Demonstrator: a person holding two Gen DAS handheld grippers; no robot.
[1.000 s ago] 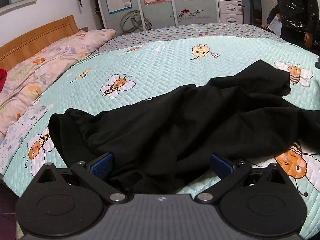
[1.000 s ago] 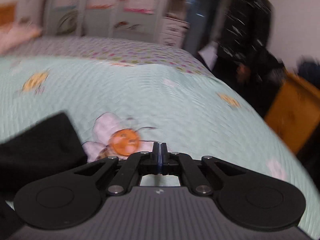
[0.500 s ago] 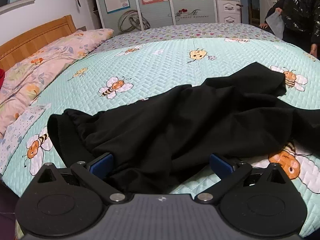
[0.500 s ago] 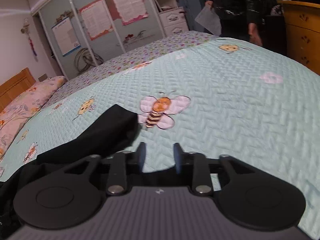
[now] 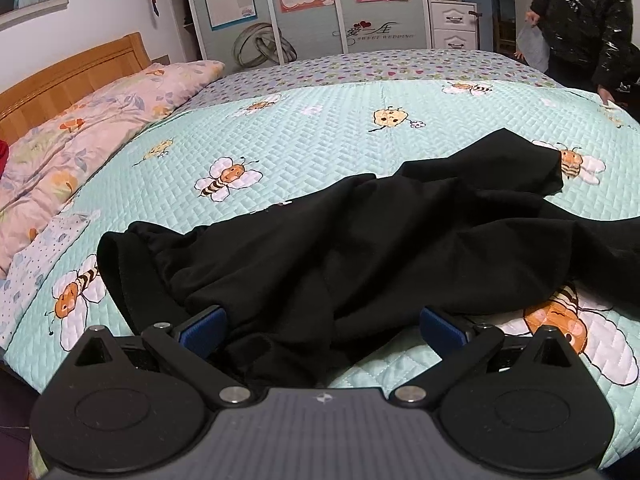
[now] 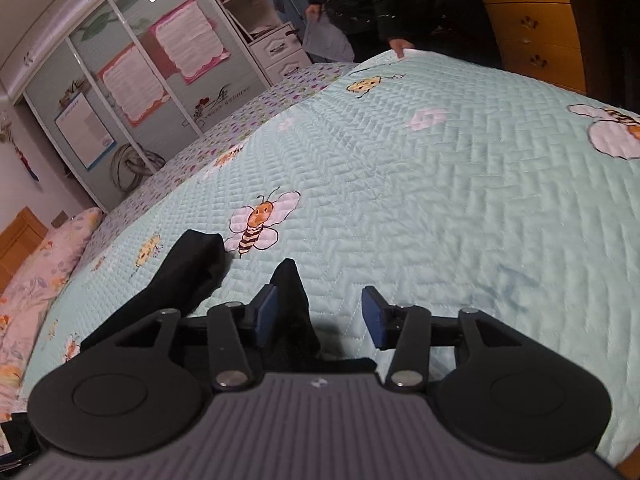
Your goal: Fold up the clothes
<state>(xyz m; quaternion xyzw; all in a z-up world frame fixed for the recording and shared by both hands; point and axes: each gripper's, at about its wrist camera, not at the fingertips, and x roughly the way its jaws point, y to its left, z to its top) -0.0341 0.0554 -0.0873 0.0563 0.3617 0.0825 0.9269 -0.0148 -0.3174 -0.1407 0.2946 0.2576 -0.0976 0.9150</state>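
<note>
The left gripper [image 5: 322,326] sits low over the near bed edge, fingers [image 5: 203,327] spread wide around a fold of the black garment [image 5: 360,248]. The right gripper [image 6: 318,314] has its fingers parted, a garment tip between them. The garment sprawls across the bee quilt [image 5: 320,136]. Beyond, a person [image 5: 580,20] stands beside wardrobe doors [image 5: 304,8] lettered "SWEET WEDDING".

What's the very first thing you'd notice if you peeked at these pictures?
A big crumpled black garment sprawled across the mint-green bee quilt, right in front of the open left hand-held gripper. The cartoon bees pop too, like the one beyond the open right hand-held gripper, which has a black cloth tip between its blue pads. A person in a shiny black jacket stands at the bed's far corner.
</note>
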